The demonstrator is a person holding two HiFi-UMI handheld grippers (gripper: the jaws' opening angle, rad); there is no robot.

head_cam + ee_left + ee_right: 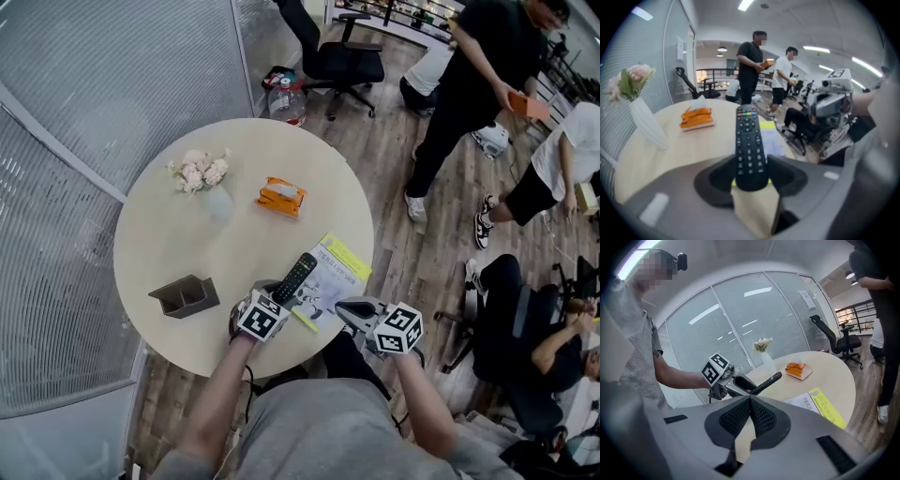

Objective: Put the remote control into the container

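Remote control (294,277), head view: pinched at its near end by the left gripper (277,296), the rest sticking out over the leaflet (336,270) near the front edge of the table (169,239). The container (185,295), a dark divided organiser, sits on the table left of that gripper, apart from it. Nothing pokes out of its compartments; the inside is too dark to call empty. Right gripper (349,307) is off the table edge, idle.

Left gripper view: jaws clamp the remote's lower end from both sides, buttons up, tip toward the orange tissue pack (696,118). Container not in frame.

Right gripper view: jaws pressed together, nothing between them. Remote is clear of the tabletop, angled up.

Step in hand, my read: carry to the container. The grip is at the very end, so there's a long lever. Go slow, swing left, tip the free end down, line up with one compartment rather than the divider, and release only once it's inside. A light organiser could slide or tip if bumped.
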